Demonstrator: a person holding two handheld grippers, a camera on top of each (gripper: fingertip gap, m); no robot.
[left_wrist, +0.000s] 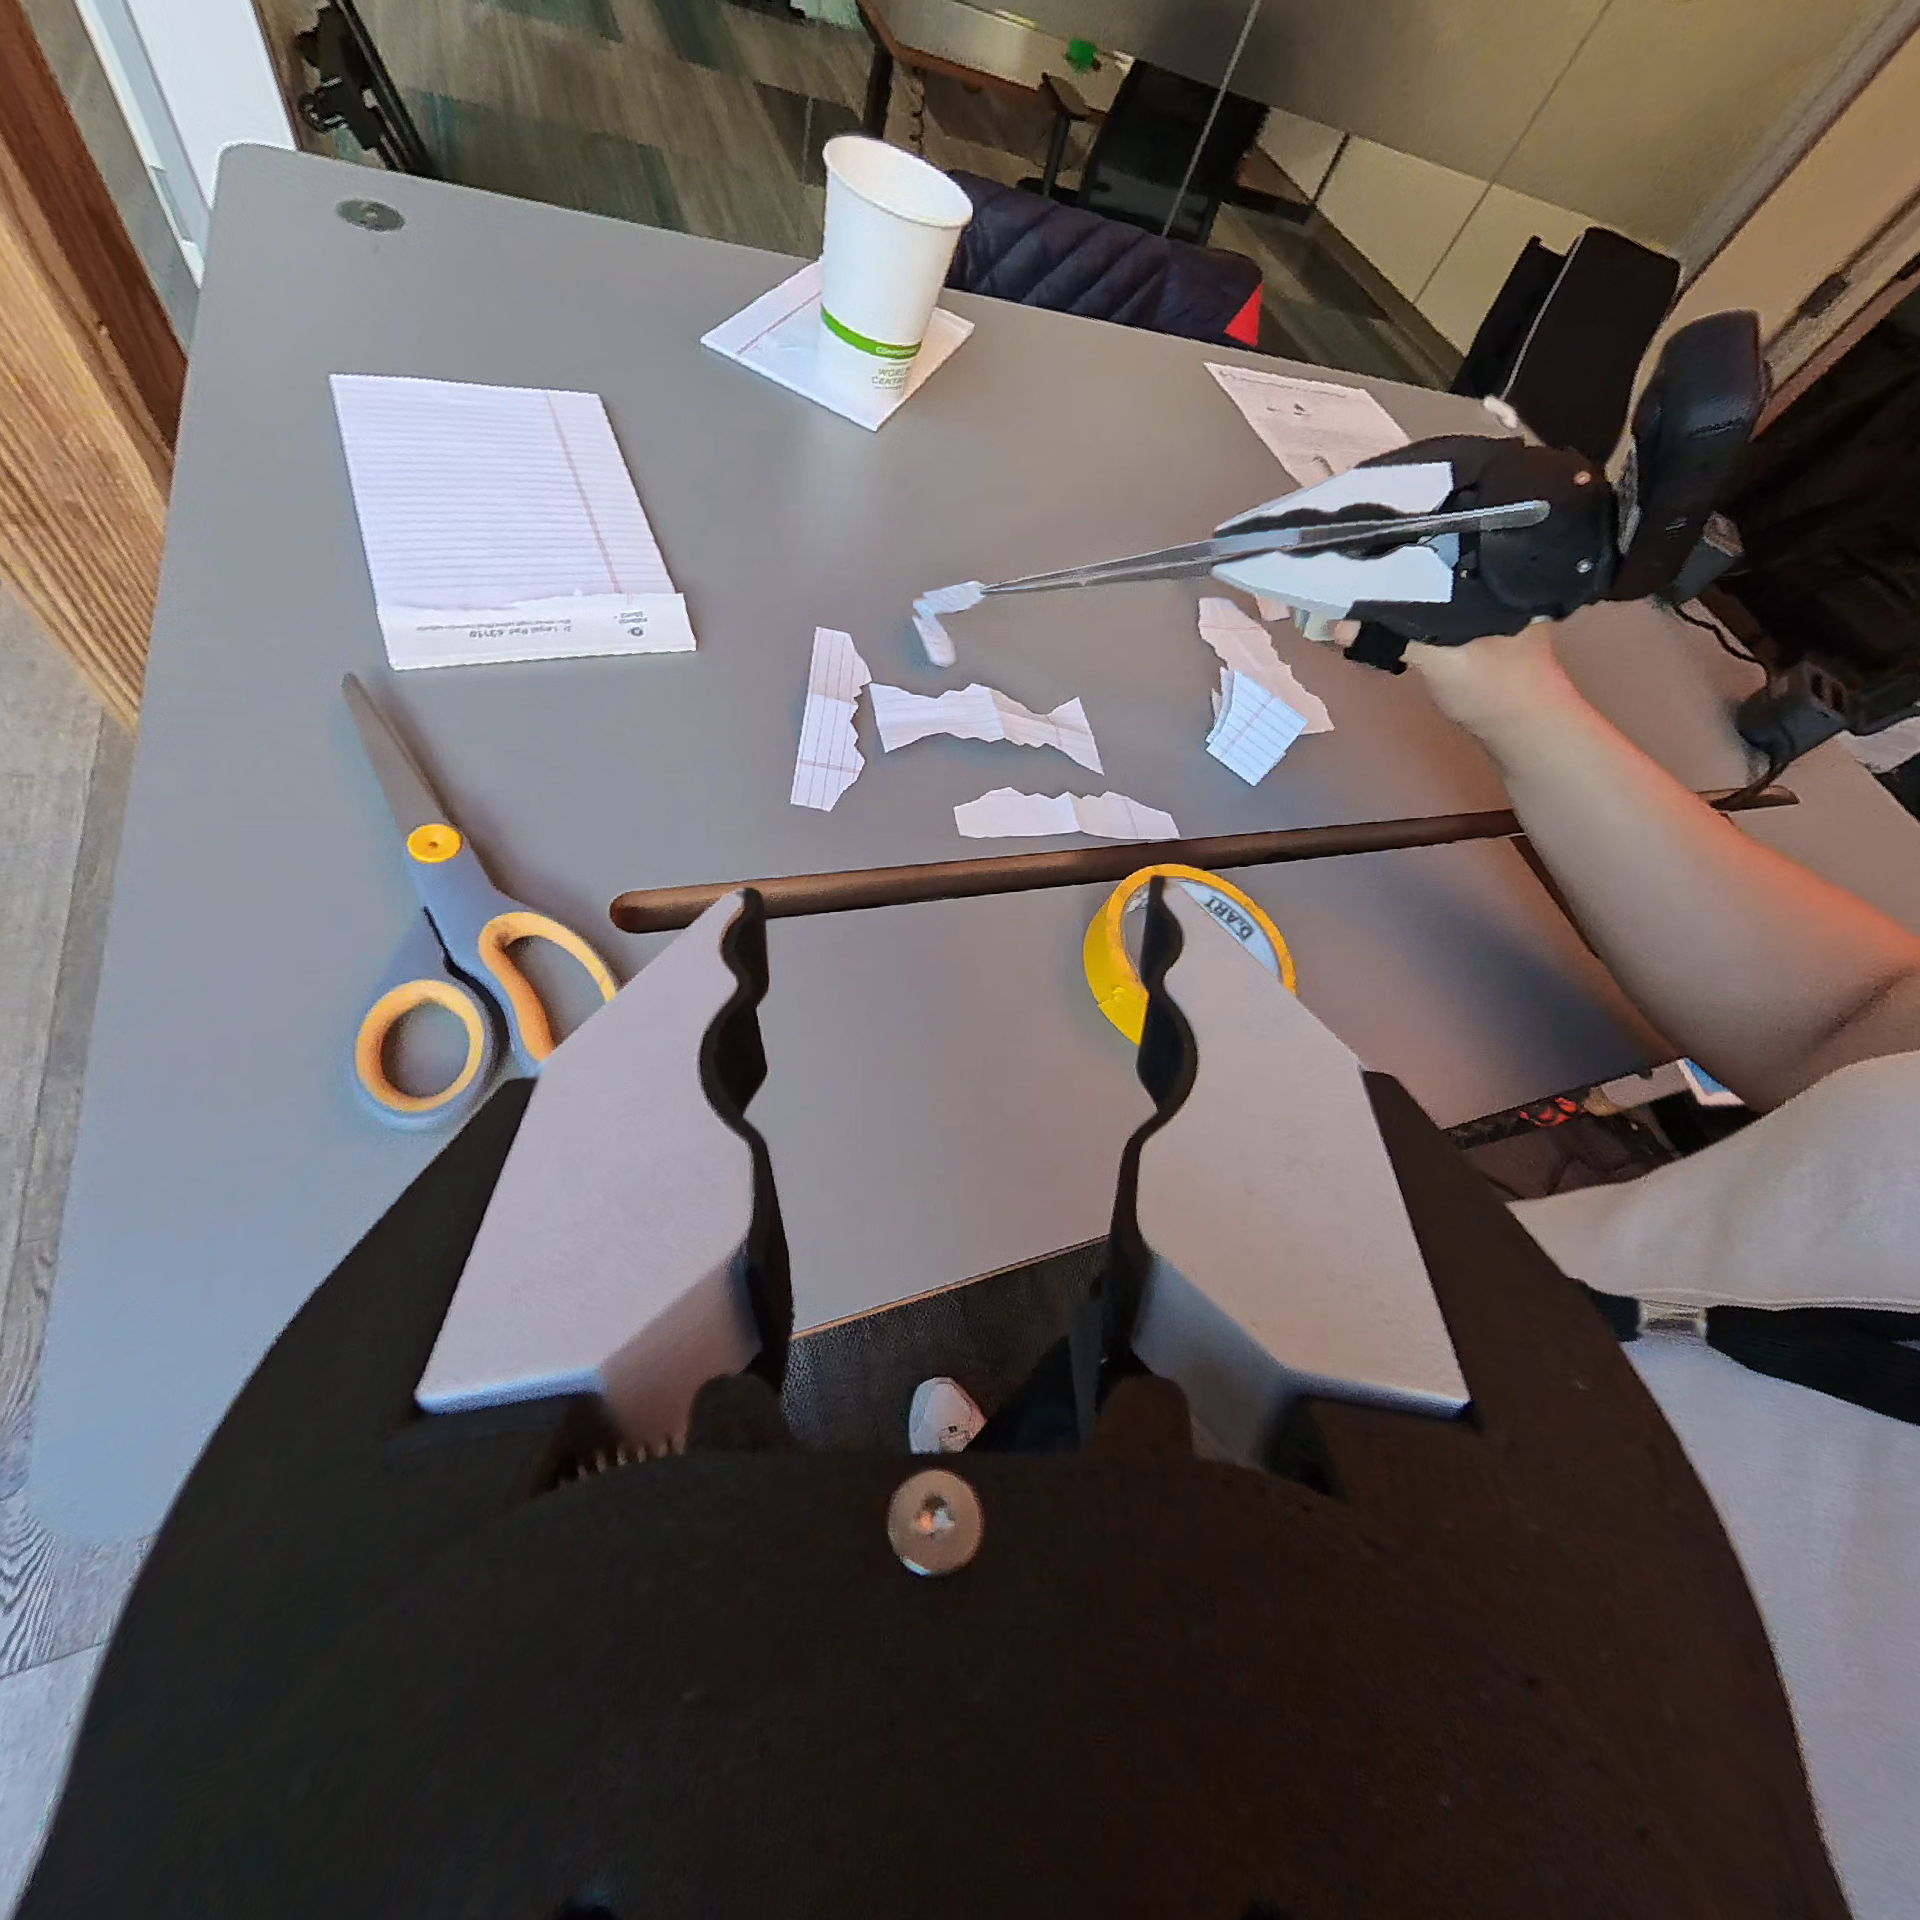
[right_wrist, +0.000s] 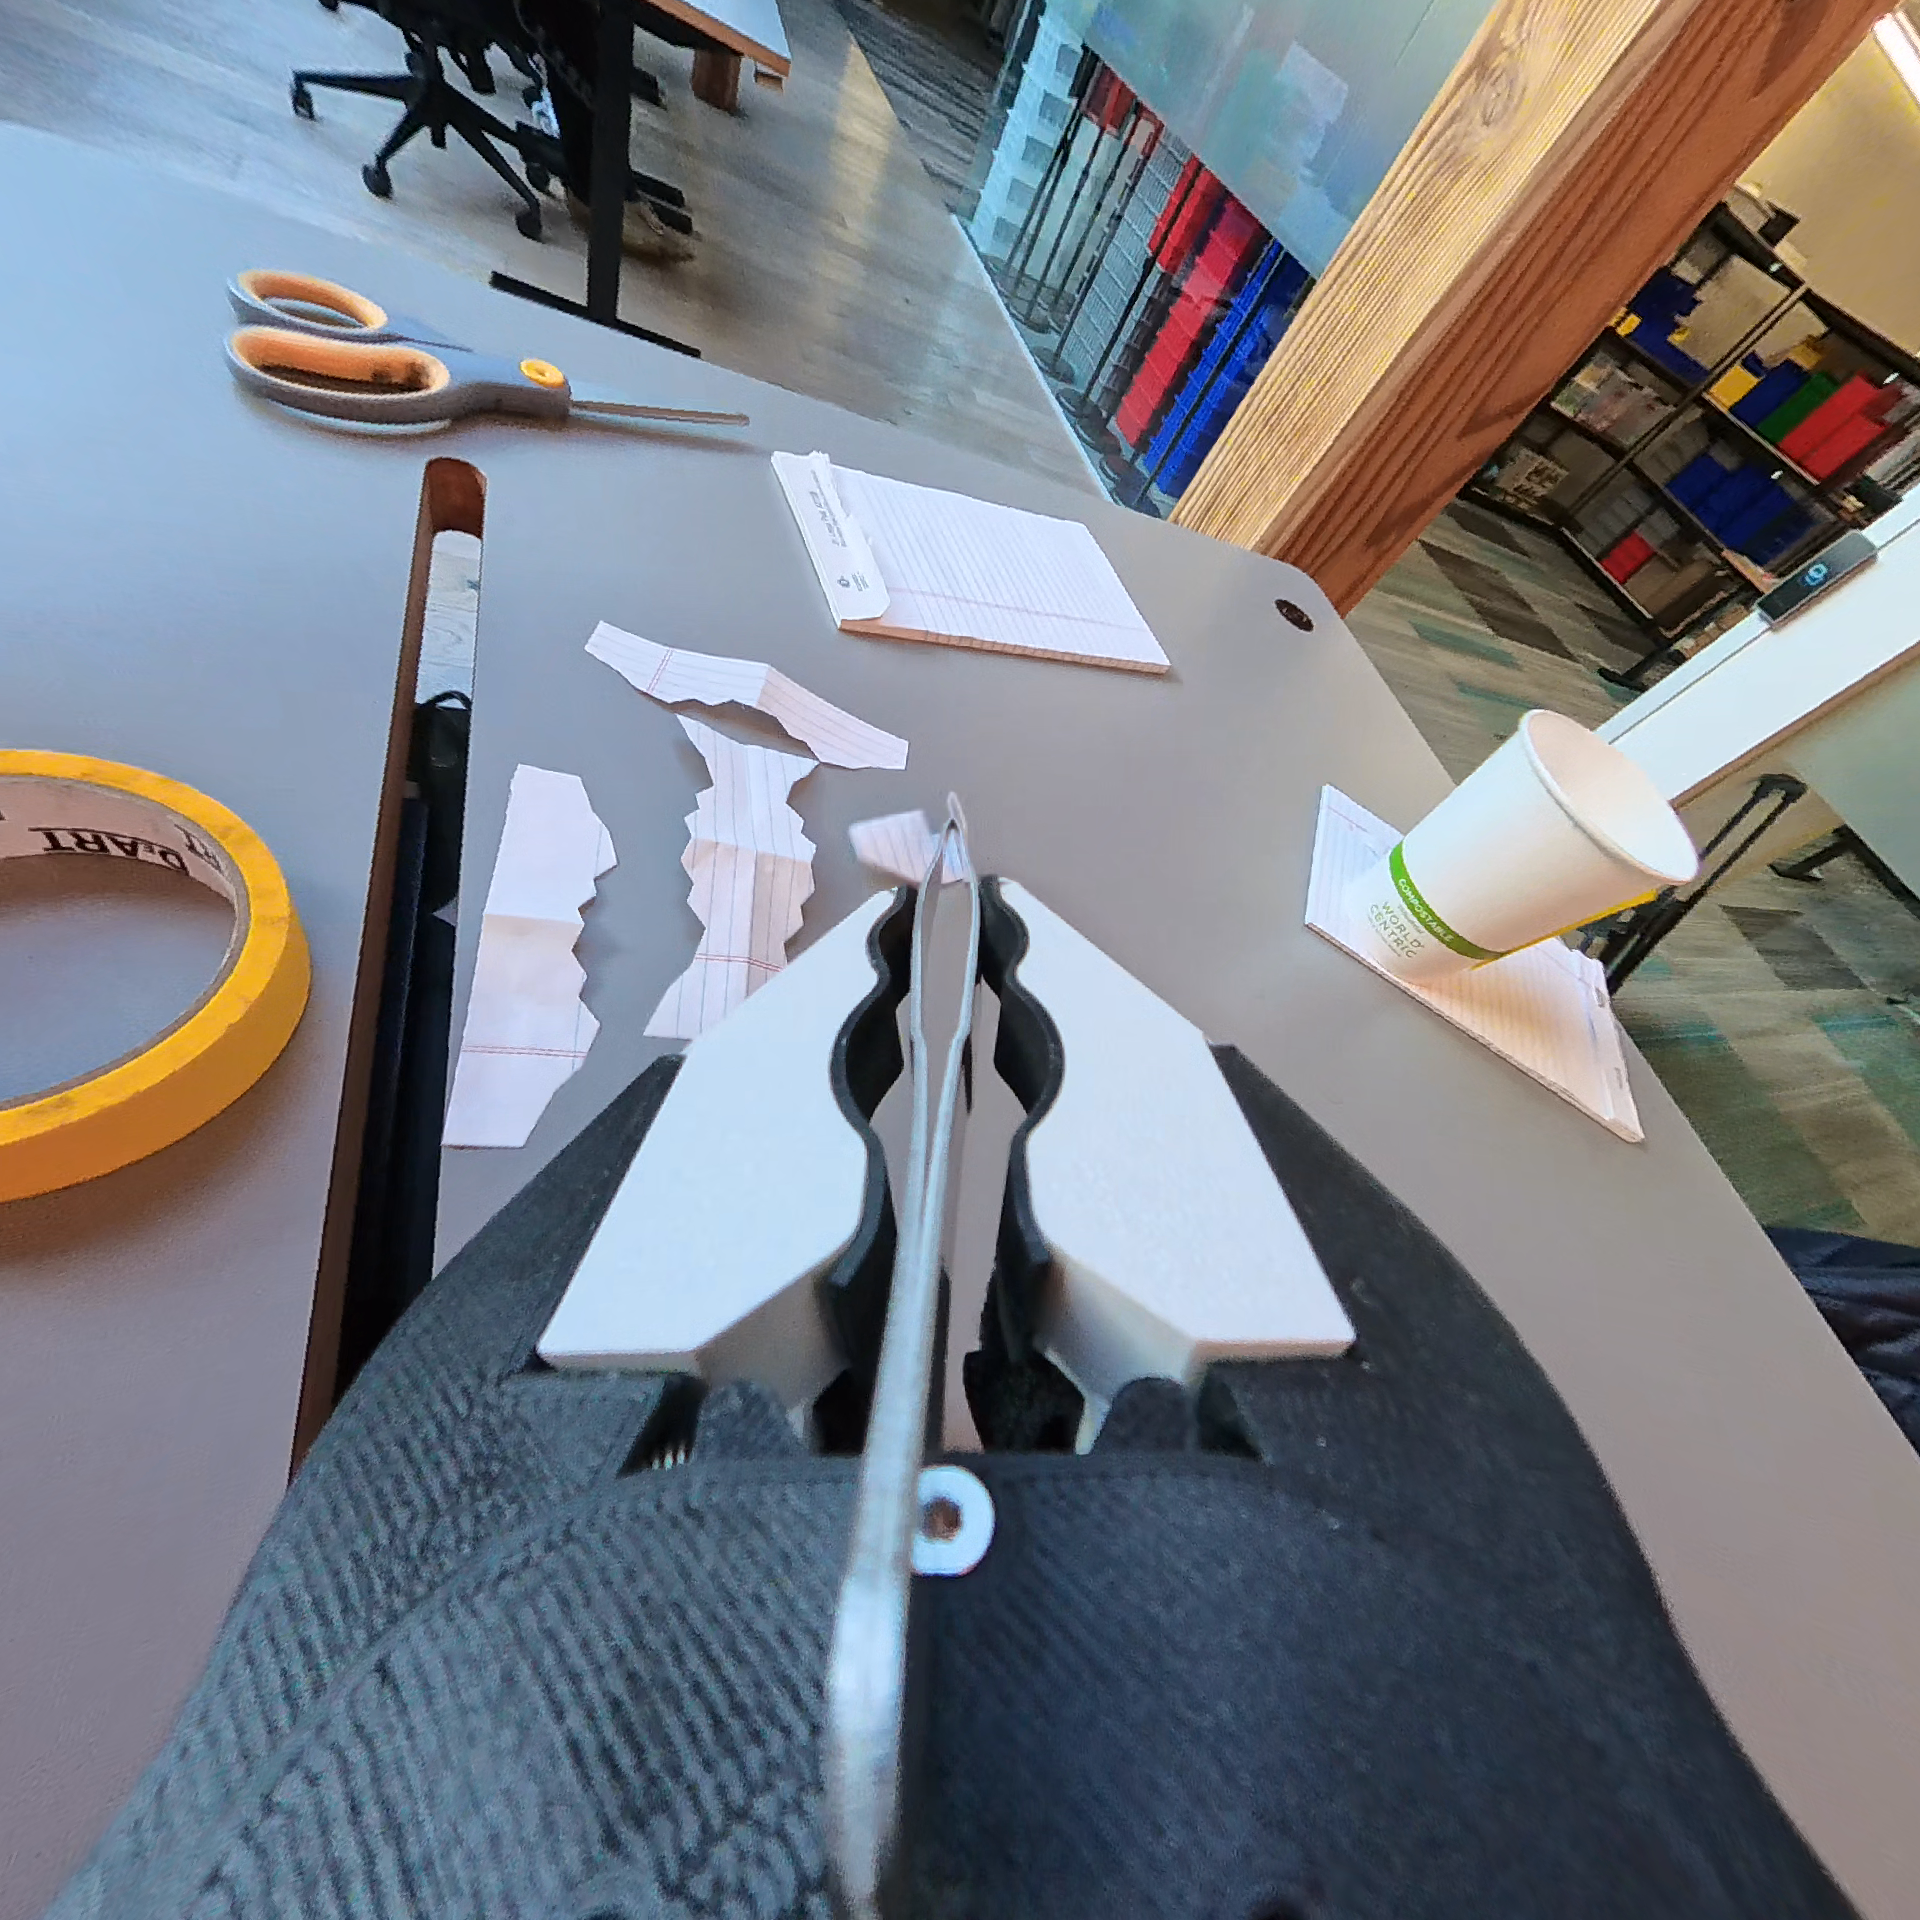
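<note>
White paper cup (left_wrist: 888, 265) at twelve o'clock, contents unseen. Right gripper (right_wrist: 940, 894) clamps metal tweezers (right_wrist: 935, 1039) pinching a torn paper scrap (left_wrist: 940, 613); left gripper (left_wrist: 951, 914) gapes empty over yellow tape roll (left_wrist: 1117, 971).

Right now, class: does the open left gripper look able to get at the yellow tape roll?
Probably yes: the left gripper is open and empty, the yellow tape roll lies just beyond its fingertips, and nothing sits between them.
</note>
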